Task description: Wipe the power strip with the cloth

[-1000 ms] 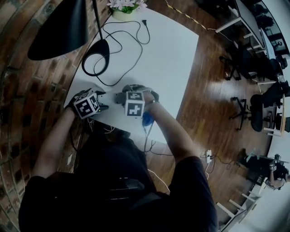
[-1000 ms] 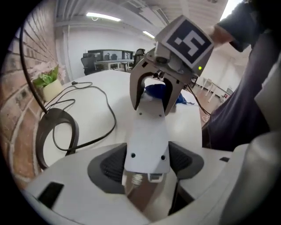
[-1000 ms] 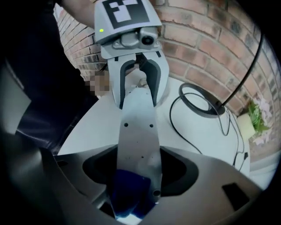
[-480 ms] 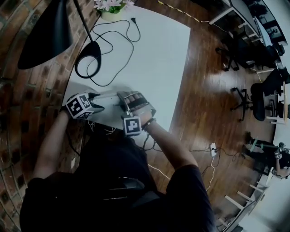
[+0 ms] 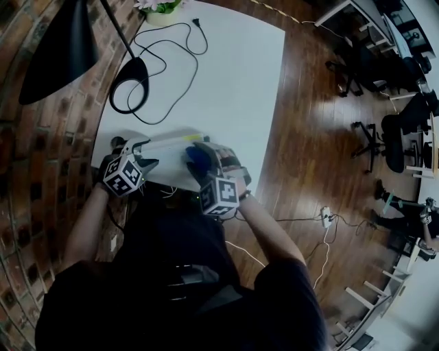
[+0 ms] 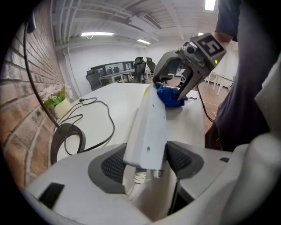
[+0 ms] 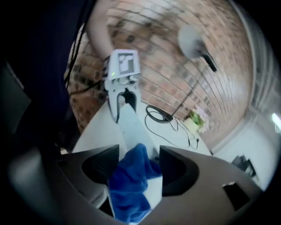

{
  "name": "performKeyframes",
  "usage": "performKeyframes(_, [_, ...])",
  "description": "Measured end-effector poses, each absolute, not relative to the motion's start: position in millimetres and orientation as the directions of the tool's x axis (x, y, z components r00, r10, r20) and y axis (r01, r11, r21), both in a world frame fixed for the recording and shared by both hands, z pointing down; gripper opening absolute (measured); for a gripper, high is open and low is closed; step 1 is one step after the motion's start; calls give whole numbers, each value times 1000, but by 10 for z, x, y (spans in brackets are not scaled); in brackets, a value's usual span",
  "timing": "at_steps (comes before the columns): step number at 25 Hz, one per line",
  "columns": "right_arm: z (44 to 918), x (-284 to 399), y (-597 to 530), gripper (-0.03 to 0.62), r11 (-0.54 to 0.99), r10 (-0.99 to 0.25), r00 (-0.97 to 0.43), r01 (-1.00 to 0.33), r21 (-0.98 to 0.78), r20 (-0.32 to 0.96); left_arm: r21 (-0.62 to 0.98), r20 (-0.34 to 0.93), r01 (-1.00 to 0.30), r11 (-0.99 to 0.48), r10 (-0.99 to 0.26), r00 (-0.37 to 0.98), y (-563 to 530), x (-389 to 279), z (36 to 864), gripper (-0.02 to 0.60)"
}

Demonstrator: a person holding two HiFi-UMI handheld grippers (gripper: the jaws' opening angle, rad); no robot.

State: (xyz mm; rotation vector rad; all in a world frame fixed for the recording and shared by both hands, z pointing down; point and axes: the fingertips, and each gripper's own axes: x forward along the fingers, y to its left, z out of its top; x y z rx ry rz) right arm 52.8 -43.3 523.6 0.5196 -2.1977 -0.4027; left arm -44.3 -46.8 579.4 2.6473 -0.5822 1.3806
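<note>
A long white power strip (image 5: 168, 142) lies along the near edge of the white table (image 5: 233, 82). My left gripper (image 5: 140, 152) is shut on the strip's left end, where the cord comes out. In the left gripper view the strip (image 6: 149, 127) runs away from the left gripper (image 6: 147, 162), and my right gripper (image 6: 186, 74) is at its far end. My right gripper (image 5: 200, 163) has a blue cloth (image 5: 195, 158) bunched against the strip's right part. Its jaws are opening. In the right gripper view the cloth (image 7: 129, 184) fills the right gripper (image 7: 136, 169), pressed over the strip (image 7: 131, 121).
A black lamp with a round base (image 5: 130, 82) and a looping black cable (image 5: 175, 51) take up the far left of the table. A flower pot (image 5: 158, 7) sits at the back corner. A brick wall (image 5: 41, 137) runs along the left. Office chairs (image 5: 398, 144) stand on the wooden floor to the right.
My right gripper has swung the blue cloth from the table's near side up onto the right part of the strip. My left gripper has kept its hold on the strip's left end.
</note>
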Motion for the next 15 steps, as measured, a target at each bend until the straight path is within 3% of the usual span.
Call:
performKeyframes(3, [5052,963,-513,295,805,-533,-559,-567,176,635,-147,799,-361,-921,-325,506,-458,-447,5814,305])
performKeyframes(5, [5205,1244,-481,295,722,-532,-495,-689,62,688,-193,801,-335,-922,-345,489,-442,-455,5830,305])
performKeyframes(11, [5885,1321,-72,291,754,-398,-382,-654,60,834,-281,810,-274,-920,-381,445,-418,-436,5857,305])
performKeyframes(14, [5923,1328,-171,171,720,-442,-342,-686,101,830,-303,806,-272,-913,-398,437,-420,-438,5868,305])
performKeyframes(15, [5916,1339,-192,159,718,-451,-334,-687,114,828,-307,805,-274,-911,-402,436,-416,-440,5867,305])
